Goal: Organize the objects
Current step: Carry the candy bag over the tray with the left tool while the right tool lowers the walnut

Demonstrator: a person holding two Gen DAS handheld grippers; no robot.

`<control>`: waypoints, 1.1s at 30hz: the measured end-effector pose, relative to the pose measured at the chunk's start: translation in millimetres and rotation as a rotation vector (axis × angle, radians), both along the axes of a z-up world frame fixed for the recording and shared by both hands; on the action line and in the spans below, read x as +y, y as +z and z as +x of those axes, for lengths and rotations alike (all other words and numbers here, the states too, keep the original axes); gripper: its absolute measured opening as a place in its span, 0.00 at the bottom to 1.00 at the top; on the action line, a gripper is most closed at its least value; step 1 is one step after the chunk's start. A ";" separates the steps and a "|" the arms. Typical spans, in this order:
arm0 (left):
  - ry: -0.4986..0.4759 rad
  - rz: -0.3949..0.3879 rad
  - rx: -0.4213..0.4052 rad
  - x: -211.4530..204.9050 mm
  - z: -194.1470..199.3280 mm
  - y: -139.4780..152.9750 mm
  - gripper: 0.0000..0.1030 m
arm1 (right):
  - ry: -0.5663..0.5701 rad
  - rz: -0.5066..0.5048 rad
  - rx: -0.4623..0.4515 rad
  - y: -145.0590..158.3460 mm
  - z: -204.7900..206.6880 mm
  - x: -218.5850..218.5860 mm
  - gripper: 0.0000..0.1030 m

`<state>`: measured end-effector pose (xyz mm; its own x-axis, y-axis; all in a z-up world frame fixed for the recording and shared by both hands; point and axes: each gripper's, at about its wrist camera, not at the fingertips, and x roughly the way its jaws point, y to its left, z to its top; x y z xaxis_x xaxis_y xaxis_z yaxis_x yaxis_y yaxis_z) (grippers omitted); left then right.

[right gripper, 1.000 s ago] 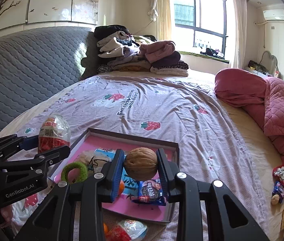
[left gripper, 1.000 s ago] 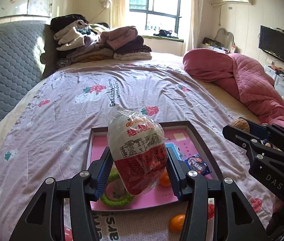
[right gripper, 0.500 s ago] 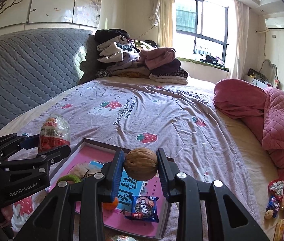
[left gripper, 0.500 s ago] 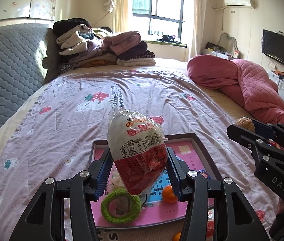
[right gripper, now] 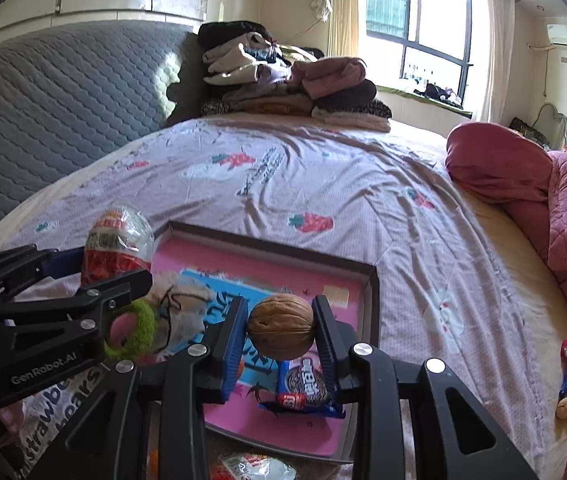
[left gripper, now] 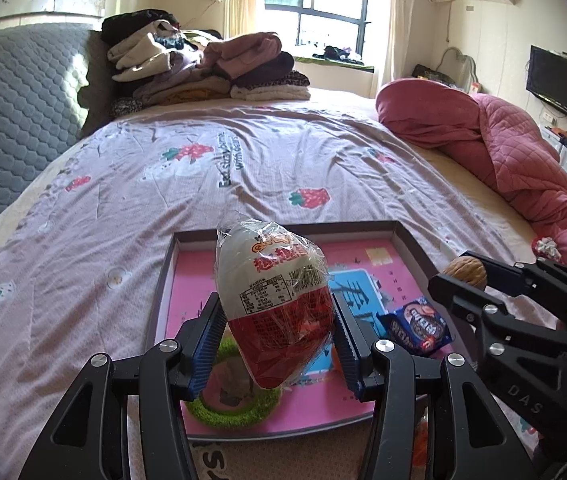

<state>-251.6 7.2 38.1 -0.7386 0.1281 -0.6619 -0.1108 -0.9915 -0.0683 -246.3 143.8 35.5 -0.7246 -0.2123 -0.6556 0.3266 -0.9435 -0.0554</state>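
Left wrist: plastic-wrapped red-white egg [left gripper: 273, 304]

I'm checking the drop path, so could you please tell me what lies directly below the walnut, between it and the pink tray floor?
In the right wrist view, a blue Oreo packet lies on the tray just beneath the walnut.
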 end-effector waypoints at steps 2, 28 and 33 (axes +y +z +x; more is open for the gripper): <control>-0.008 0.001 -0.014 1.0 2.4 -8.2 0.52 | 0.001 0.008 -0.022 -10.1 0.8 -0.1 0.32; -0.076 0.005 -0.128 17.8 7.8 -59.8 0.52 | -0.042 -0.006 -0.165 -61.2 8.1 17.2 0.32; -0.076 0.003 -0.134 18.5 5.0 -63.0 0.52 | -0.043 -0.004 -0.163 -62.1 7.8 17.0 0.32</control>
